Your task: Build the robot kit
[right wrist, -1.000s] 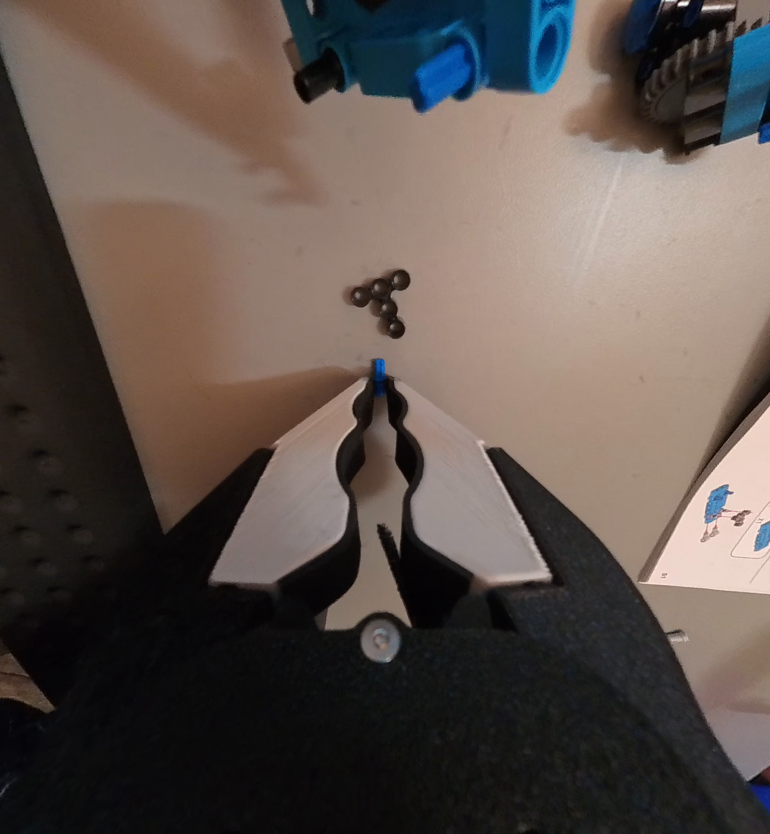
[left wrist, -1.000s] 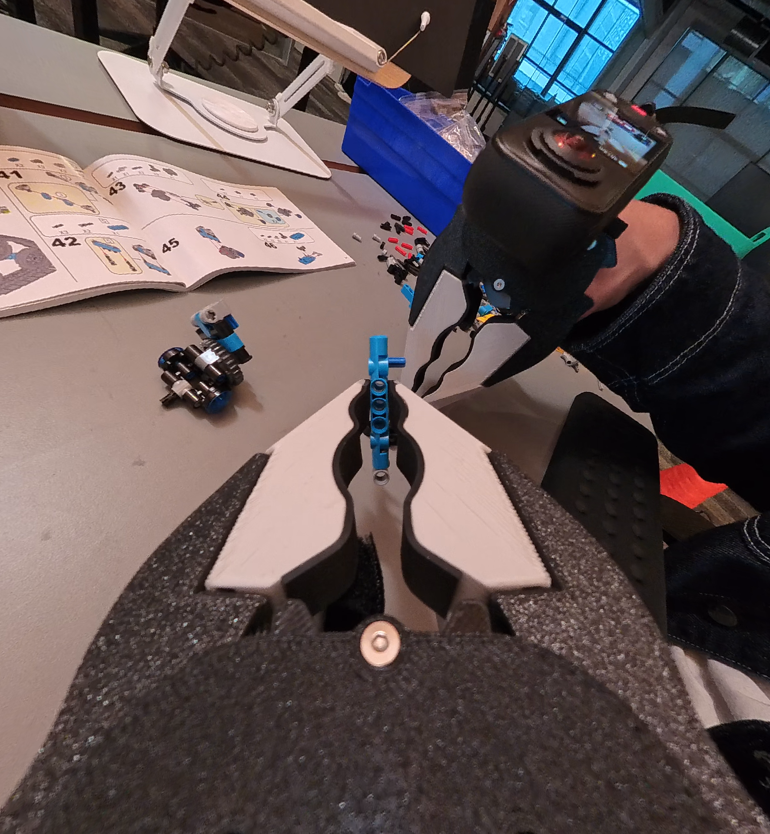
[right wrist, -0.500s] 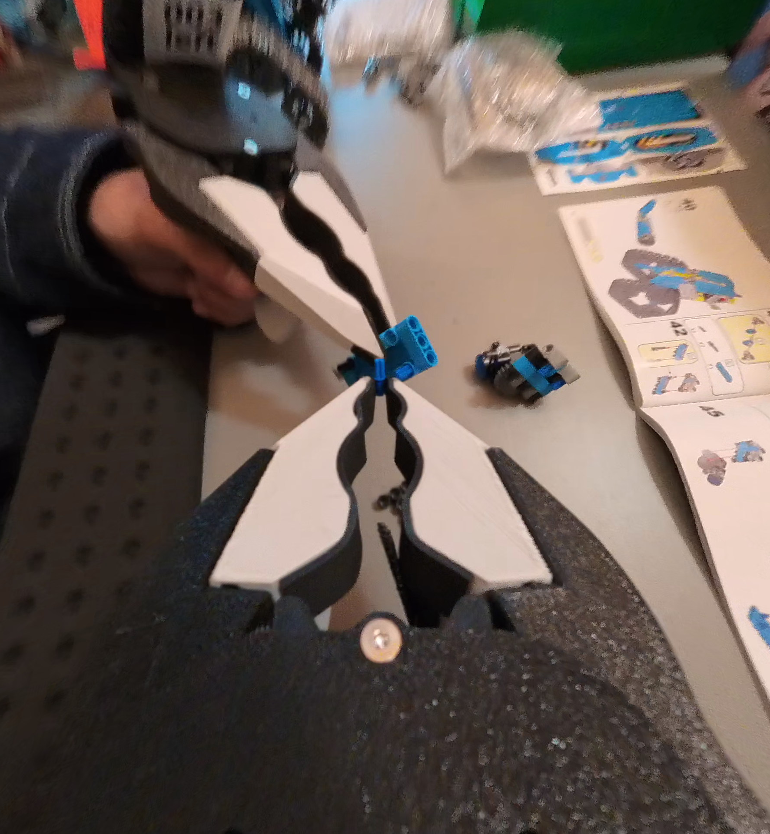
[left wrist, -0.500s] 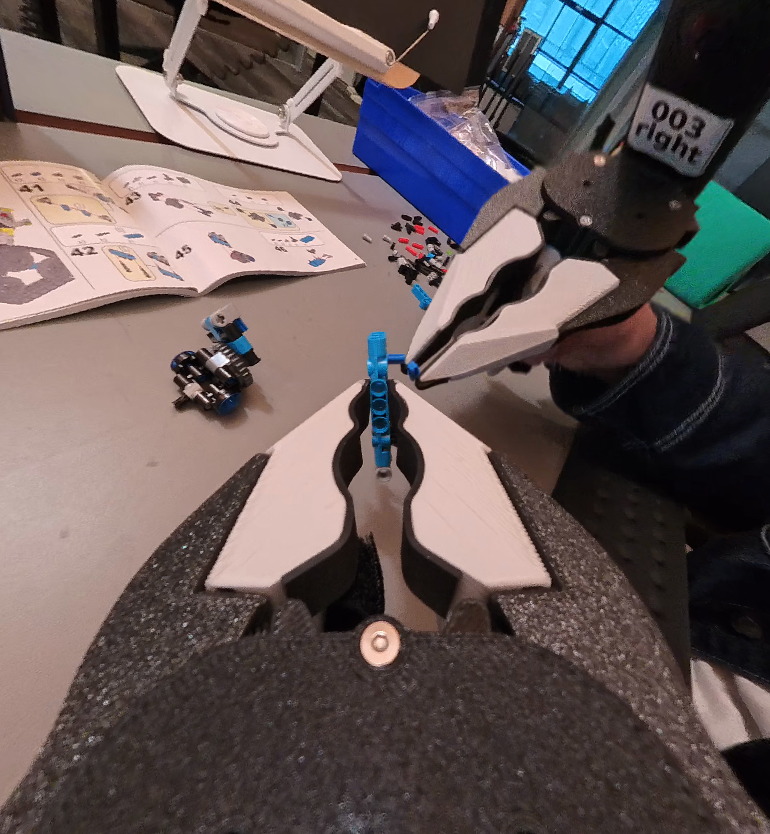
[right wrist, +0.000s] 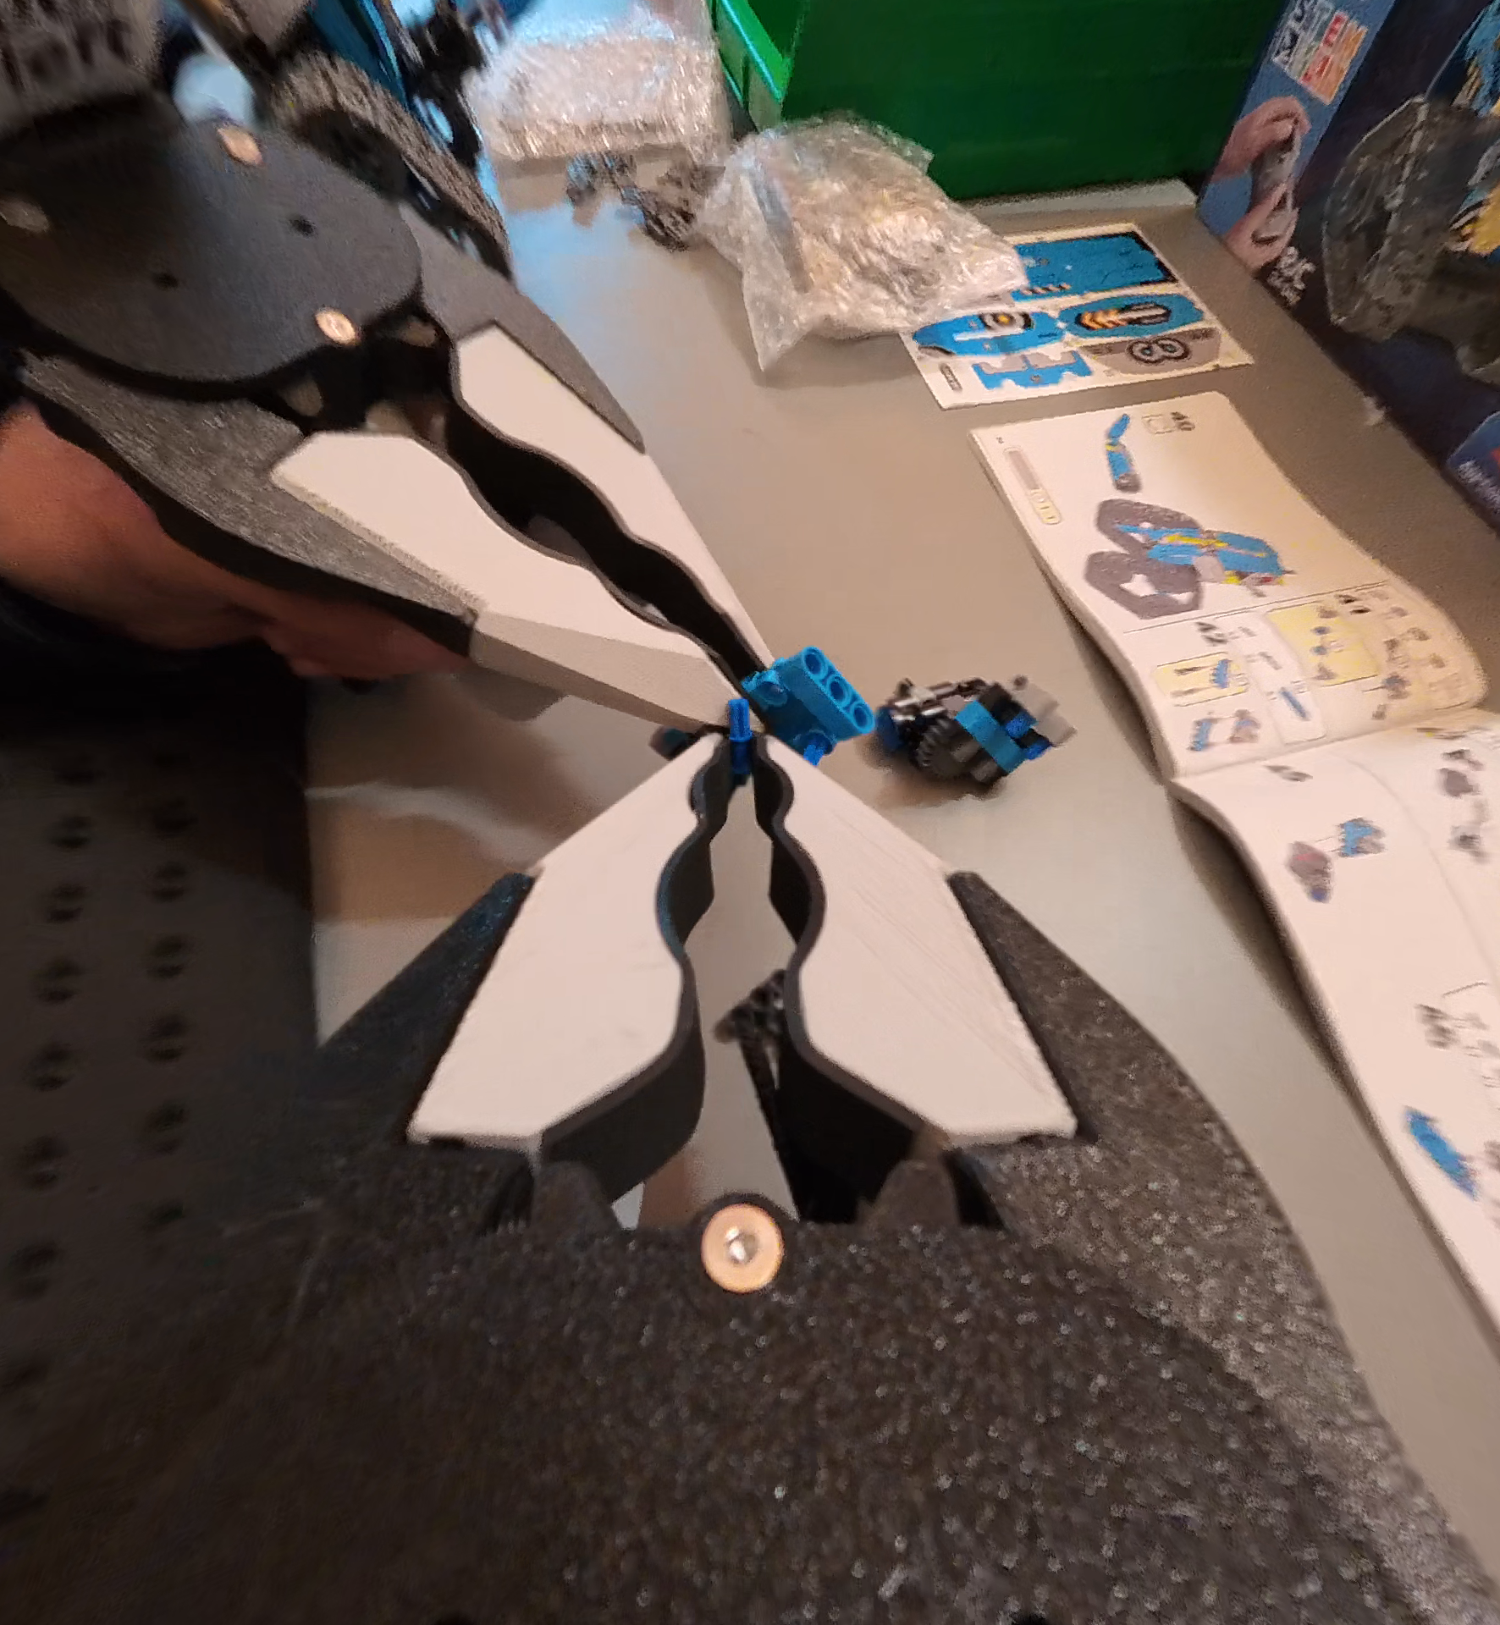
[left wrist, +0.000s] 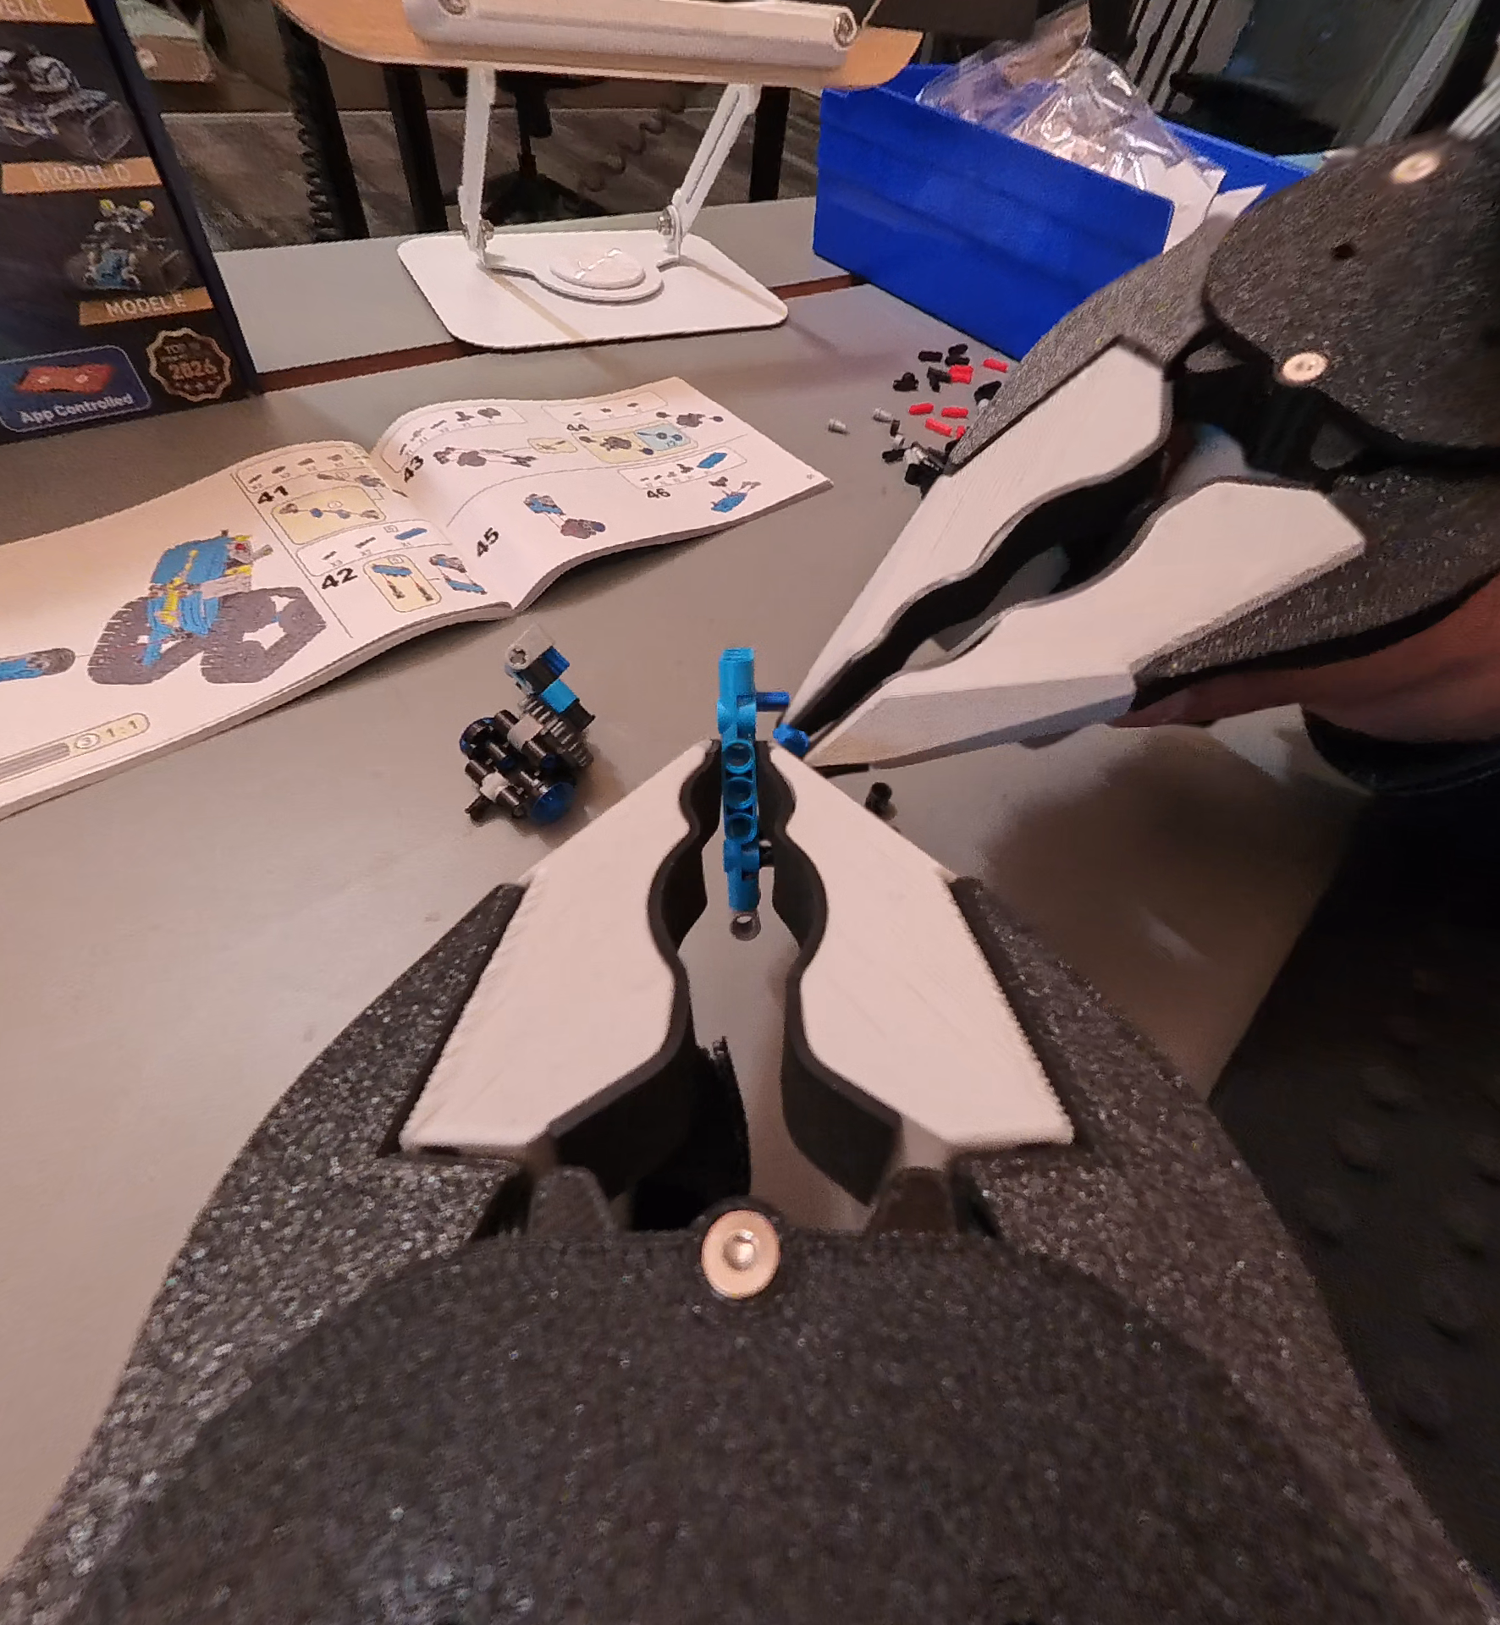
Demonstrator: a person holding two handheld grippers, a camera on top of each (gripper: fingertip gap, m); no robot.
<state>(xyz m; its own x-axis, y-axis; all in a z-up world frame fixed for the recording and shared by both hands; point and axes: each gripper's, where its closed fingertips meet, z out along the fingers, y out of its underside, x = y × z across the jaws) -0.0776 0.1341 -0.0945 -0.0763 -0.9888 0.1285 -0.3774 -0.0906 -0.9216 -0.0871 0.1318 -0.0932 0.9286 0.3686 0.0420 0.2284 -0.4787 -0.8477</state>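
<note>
My left gripper (left wrist: 739,756) is clamped on a long light-blue plastic beam w/ a row of round holes (left wrist: 738,774), held upright between the tips; its top sticks out past the jaws, lower end hangs in the gap behind them. A short blue peg (left wrist: 771,699) pokes out of the beam's side near the top, toward my right gripper (left wrist: 795,734). That one comes in from the right, jaws pinched on a small dark-blue plastic pin (left wrist: 787,735) right at the tips, pin just beside the beam, contact unclear. In the right wrist view the same pin (right wrist: 739,730) sits squeezed between my right tips, beam (right wrist: 808,695) just ahead of it, left gripper (right wrist: 733,703) coming from upper left w/ a hand (right wrist: 157,572) behind it.

Left of the left jaws, near: small black-and-blue gear sub-assembly (left wrist: 528,743) on the grey tabletop (left wrist: 201,967). Beyond it an open white instruction booklet (left wrist: 359,545). Far ahead: white folding stand (left wrist: 588,273), blue plastic bin (left wrist: 975,220) w/ clear bags, loose red and black small parts (left wrist: 940,404) scattered by it. Dark printed box (left wrist: 69,220) far left. Right wrist view also shows a crinkled clear bag of parts (right wrist: 843,229) and a sticker sheet (right wrist: 1072,316), well apart from the jaws.
</note>
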